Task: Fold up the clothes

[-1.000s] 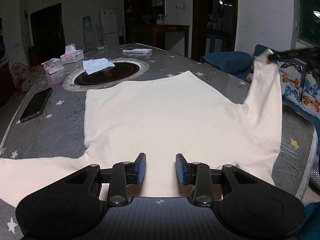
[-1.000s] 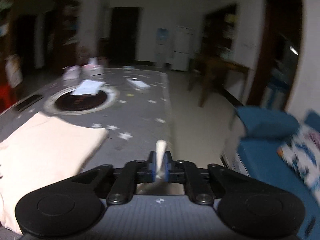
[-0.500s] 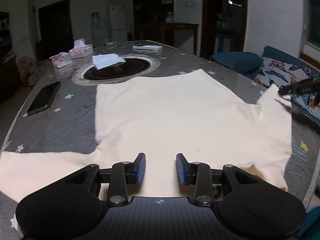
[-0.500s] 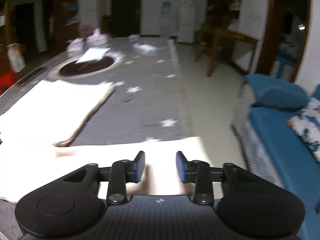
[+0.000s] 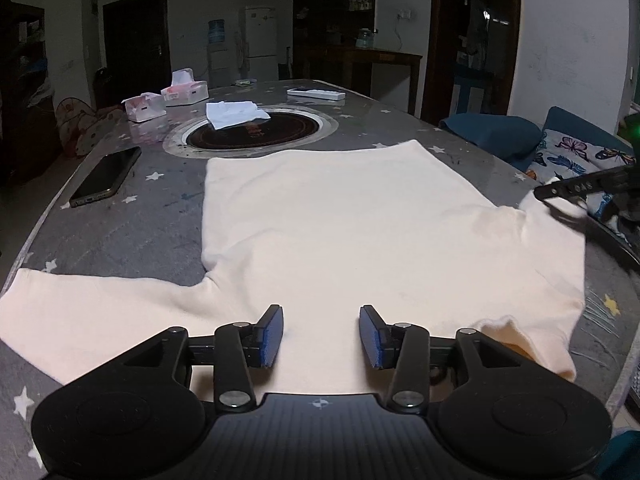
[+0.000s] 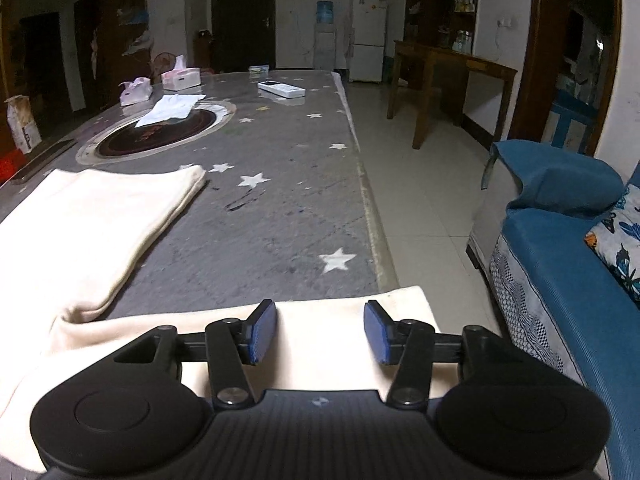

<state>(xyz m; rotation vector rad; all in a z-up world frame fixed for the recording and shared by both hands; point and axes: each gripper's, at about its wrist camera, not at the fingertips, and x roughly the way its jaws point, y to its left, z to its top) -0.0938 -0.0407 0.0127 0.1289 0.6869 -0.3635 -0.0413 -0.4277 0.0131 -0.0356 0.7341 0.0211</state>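
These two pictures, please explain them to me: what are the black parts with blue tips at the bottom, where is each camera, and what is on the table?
Each picture comes from a camera mounted on a hand-held gripper that a person carries, looking forward along its two fingers. The left hand-held gripper and the right hand-held gripper are both open and hold nothing. On the grey table with stars lies a cream long-sleeved shirt, spread flat. The right one is over the end of one sleeve, at the table's edge. Further back lie a phone, a white cloth, two tissue boxes and a remote control.
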